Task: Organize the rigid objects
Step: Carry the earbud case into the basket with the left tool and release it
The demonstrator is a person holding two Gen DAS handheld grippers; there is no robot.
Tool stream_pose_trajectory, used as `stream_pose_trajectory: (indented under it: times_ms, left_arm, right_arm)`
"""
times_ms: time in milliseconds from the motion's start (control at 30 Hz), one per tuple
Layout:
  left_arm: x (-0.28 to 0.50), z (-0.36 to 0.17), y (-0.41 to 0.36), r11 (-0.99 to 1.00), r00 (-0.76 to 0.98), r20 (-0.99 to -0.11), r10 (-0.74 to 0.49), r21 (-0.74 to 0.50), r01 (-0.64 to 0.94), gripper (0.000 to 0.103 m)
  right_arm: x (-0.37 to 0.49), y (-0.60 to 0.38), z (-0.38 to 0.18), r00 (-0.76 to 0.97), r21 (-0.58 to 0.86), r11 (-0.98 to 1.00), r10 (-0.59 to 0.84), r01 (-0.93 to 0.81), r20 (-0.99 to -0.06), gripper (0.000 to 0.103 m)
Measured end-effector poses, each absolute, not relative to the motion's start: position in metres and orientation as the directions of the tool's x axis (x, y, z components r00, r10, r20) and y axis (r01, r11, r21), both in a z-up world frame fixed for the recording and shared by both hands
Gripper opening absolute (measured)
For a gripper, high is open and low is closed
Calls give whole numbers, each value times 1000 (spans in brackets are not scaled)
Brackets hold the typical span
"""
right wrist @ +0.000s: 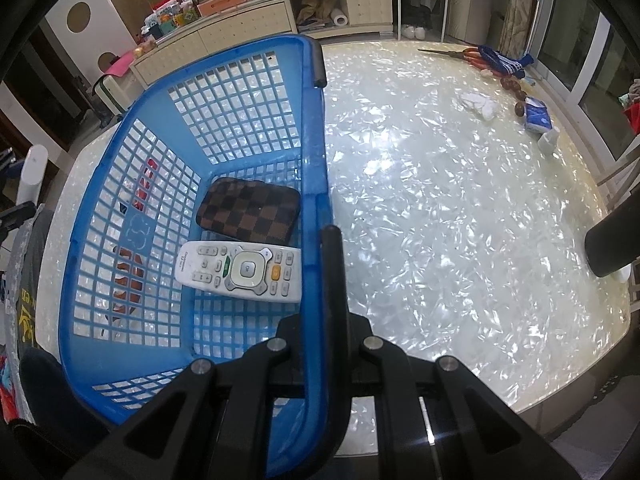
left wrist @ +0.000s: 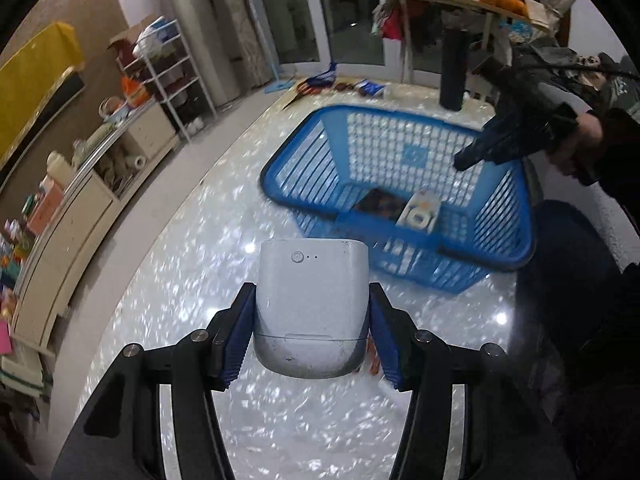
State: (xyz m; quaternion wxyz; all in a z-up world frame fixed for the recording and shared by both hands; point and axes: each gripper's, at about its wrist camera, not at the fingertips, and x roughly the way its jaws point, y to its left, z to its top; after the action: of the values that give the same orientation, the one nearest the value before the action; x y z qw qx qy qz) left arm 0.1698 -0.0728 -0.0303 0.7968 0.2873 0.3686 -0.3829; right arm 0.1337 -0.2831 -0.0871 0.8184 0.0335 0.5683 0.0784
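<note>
My left gripper [left wrist: 311,312] is shut on a white power bank [left wrist: 311,300] and holds it above the pearly table, short of the blue basket [left wrist: 500,216]. The basket holds a white remote [right wrist: 240,270] and a brown checkered wallet [right wrist: 249,213]; both also show in the left wrist view, the remote [left wrist: 420,210] beside the wallet [left wrist: 378,202]. My right gripper [right wrist: 324,280] is shut on the basket's rim [right wrist: 316,184], and it shows in the left wrist view [left wrist: 492,148] at the basket's far right edge.
Scissors [right wrist: 452,54], a blue cloth [right wrist: 504,60], white tissues [right wrist: 480,104] and a blue packet [right wrist: 538,118] lie at the table's far edge. A black cylinder [left wrist: 454,68] stands behind the basket. A cream sideboard [right wrist: 280,12] runs along the wall.
</note>
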Motion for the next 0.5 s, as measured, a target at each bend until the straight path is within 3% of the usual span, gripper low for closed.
stream_pose_trajectory:
  times_ms: [500]
  left_arm:
    - [172,-32,-172,425,352,-796,-493,133,896,59]
  right_arm:
    - [134,-284,-88,357,172,980,197,-99,-913,8]
